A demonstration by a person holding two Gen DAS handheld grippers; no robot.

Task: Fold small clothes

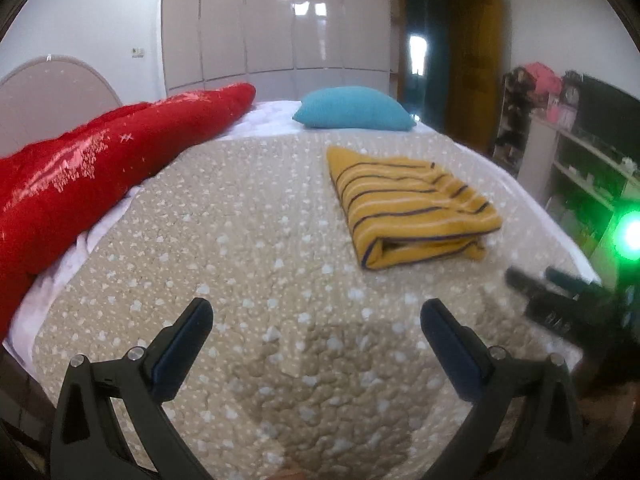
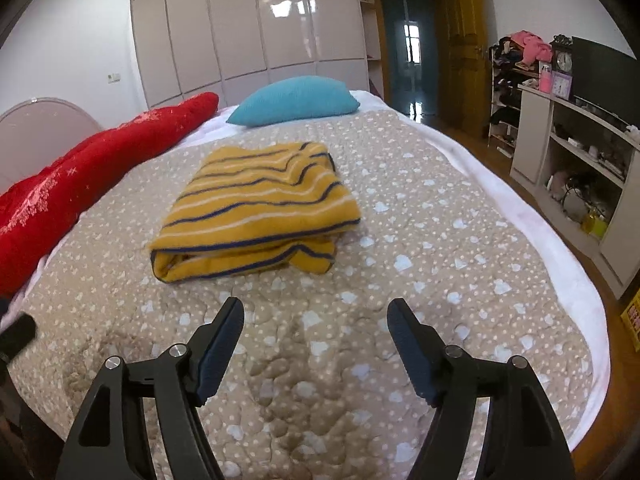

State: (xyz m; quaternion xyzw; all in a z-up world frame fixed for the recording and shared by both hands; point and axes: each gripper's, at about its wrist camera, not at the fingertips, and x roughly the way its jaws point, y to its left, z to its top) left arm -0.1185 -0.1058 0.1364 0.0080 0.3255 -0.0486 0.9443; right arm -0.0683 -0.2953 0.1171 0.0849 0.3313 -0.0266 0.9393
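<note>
The yellow striped garment (image 2: 256,208) lies folded into a thick, roughly rectangular bundle on the spotted beige bedspread (image 2: 400,240), near the middle of the bed and ahead of both grippers. Its folded, doubled edge faces the cameras, with layers stacked and a gap showing between them. The long axis seems to run away from the cameras toward the blue pillow (image 2: 296,100), tilted a little to one side; the dark stripes run across it.

The left gripper (image 1: 316,320) holds its jaws wide apart with nothing between them, above bare bedspread. The right gripper (image 2: 316,320) is likewise spread and holds nothing, just short of the bundle's near edge.

The fold looks done or nearly so, and both grippers are clear of the cloth. The next move probably calls for either tidying the loose near corner, where one layer sticks out, or leaving the bundle and fetching another piece.

A red quilt (image 1: 100,168) lies along the left side of the bed, apart from the garment.
</note>
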